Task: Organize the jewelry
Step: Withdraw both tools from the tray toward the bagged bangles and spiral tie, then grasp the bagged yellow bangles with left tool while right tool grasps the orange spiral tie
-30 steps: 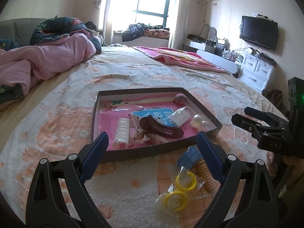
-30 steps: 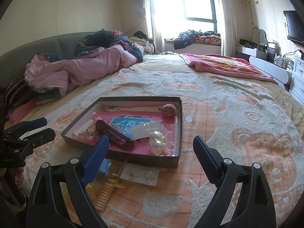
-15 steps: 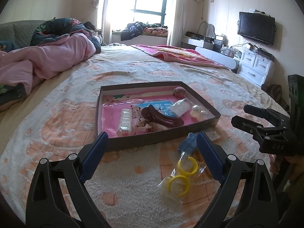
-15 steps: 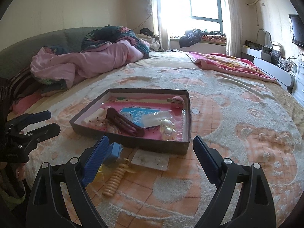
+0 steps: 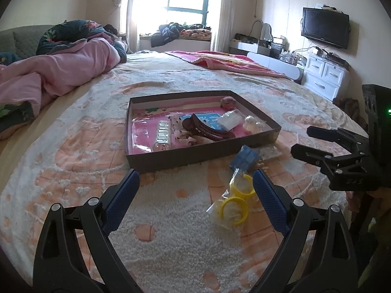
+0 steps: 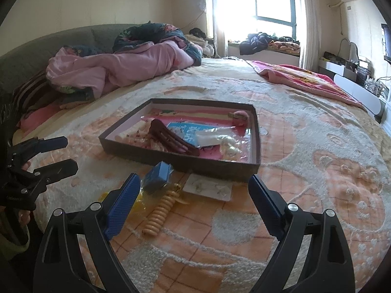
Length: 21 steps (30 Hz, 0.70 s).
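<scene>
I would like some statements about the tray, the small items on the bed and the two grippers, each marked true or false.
1. The dark brown hair clip lies inside the tray. True.
2. The yellow rings in their clear bag are inside the tray. False: they lie on the bedspread, in front of the tray.
3. The right gripper is shut on the spiral hair tie. False: its jaws stand wide open, and the tie lies loose on the bedspread.
4. The left gripper is open and holds nothing. True.
5. A small blue box lies outside the tray, by its near wall. True.
</scene>
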Each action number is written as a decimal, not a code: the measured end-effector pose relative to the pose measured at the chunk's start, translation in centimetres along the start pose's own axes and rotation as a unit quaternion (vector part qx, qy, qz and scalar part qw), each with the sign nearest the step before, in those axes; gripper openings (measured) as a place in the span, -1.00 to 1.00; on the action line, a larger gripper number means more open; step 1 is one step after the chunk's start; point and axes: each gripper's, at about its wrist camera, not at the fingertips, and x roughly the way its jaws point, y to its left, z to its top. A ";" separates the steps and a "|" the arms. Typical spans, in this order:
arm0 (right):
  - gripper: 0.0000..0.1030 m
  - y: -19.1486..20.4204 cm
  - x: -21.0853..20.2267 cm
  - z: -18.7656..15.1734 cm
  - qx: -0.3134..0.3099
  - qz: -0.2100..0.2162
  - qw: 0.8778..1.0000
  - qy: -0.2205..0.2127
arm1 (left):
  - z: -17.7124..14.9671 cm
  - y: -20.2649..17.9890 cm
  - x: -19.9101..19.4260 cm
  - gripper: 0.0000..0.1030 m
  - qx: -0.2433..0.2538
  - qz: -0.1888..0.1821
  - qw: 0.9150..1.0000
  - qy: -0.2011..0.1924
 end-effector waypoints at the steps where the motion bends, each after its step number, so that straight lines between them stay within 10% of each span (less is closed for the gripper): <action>1: 0.69 0.1 0.1 -0.1 -0.001 0.002 1.000 0.003 | -0.1 -0.1 0.0 0.65 0.002 -0.002 1.000 0.002; 21: 0.43 0.3 3.9 -1.6 0.027 0.038 0.996 0.071 | -2.5 -1.5 2.8 0.65 0.029 -0.041 0.998 0.049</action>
